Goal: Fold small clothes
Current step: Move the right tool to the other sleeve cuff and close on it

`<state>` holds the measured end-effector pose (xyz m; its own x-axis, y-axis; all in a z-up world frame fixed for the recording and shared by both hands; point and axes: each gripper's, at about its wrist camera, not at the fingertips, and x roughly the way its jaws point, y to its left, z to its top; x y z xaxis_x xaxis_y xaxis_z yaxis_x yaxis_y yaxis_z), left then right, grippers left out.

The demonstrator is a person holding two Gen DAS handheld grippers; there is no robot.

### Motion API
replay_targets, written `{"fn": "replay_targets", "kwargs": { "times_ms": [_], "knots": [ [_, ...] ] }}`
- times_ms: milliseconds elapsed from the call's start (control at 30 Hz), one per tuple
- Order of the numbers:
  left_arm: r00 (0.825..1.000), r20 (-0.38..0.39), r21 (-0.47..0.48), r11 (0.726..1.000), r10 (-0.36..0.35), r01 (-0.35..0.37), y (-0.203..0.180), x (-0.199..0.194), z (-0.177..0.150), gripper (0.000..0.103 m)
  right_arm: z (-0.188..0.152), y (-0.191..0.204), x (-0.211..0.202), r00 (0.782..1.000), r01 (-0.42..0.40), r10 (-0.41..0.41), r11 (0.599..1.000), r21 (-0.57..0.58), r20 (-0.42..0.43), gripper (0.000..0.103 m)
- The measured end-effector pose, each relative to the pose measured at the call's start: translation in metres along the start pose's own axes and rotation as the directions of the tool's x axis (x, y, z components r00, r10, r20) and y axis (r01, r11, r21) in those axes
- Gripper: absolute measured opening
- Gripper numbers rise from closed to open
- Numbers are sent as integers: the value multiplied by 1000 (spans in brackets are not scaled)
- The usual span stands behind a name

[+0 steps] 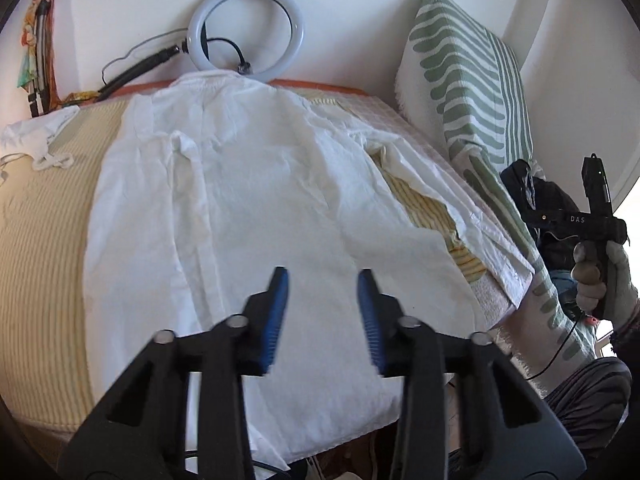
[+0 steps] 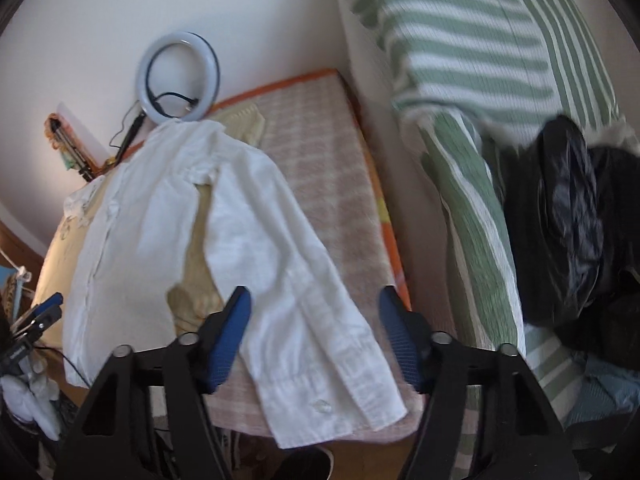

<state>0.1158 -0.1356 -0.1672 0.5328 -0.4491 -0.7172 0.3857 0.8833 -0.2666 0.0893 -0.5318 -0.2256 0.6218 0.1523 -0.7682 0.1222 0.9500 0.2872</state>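
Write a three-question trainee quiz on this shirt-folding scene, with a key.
1. True or false: the left gripper grips the crumpled white long-sleeved shirt.
2. Which part of the shirt lies between the right gripper's blue fingers? A collar, B sleeve cuff, C hem.
3. Fill in: the white ring light leans against the ____.

Key: 1 false, its jaws are open above the shirt. 2 B. 3 wall.

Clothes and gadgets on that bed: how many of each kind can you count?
White shirt, spread flat: 1
Small crumpled white garment: 1
Ring light: 1
Handheld grippers, both open: 2, left gripper and right gripper
Total: 5
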Motion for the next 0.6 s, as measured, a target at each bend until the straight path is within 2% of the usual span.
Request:
{"fn": "replay_targets", "kwargs": {
  "times_ms": [100,267,367,467,533,600],
  "knots": [
    [999,-34,5,1000,-2,2,-7,11,-3,24,-9,-22,9,999,-31,33,998,45,-36,60],
    [998,-56,34,999,3,-1,-20,22,-3,24,-19,-30,22,995,-54,56,998,26,-82,60],
    [998,-69,44,999,11,-8,-25,26,-4,24,-22,-28,32,993,-26,24,1000,-13,-120,60],
    [997,-76,48,999,20,-16,-26,27,-5,24,-24,-24,37,991,22,-29,998,-51,-130,49],
    [996,-82,46,999,23,-19,-25,28,-7,24,-25,-24,37,990,30,-38,998,-58,-134,22],
    [996,-87,48,999,27,-23,-24,28,-7,24,-23,-27,34,990,28,-33,999,-39,-134,9]
  ]
}}
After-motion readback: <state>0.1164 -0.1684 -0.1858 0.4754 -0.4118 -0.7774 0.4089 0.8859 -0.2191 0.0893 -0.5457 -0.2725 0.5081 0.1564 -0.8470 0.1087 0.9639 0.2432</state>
